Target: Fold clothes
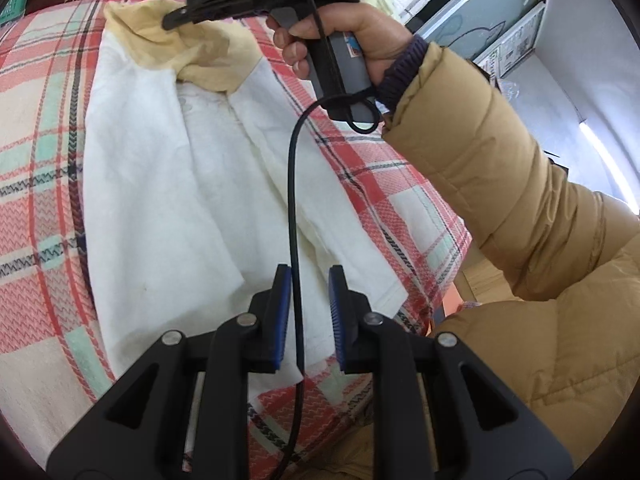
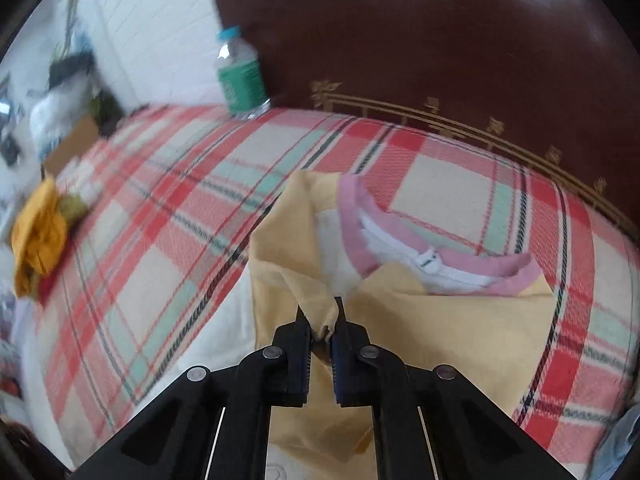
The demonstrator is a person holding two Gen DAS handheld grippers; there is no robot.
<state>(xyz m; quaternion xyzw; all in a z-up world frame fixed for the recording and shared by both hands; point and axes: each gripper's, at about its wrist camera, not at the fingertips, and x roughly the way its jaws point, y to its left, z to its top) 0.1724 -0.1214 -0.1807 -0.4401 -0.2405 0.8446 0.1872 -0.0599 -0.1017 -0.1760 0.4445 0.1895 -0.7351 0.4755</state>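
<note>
A white T-shirt [image 1: 168, 184] with pale yellow sleeves and a pink collar [image 2: 404, 248] lies on a plaid bedcover [image 1: 36, 208]. My left gripper [image 1: 308, 280] is open and empty above the shirt's lower hem, with a black cable hanging between its blue pads. My right gripper [image 2: 320, 316] is shut on a fold of the yellow sleeve [image 2: 308, 292] and holds it raised beside the collar. In the left wrist view the right gripper [image 1: 176, 20] pinches the yellow sleeve [image 1: 192, 52] at the shirt's far end.
A dark red headboard [image 2: 440, 40] stands behind the bed. A water bottle [image 2: 240, 76] stands at the bed's far edge. A crumpled orange garment [image 2: 38, 236] lies at the left. The person's tan jacket arm [image 1: 500, 184] reaches across on the right.
</note>
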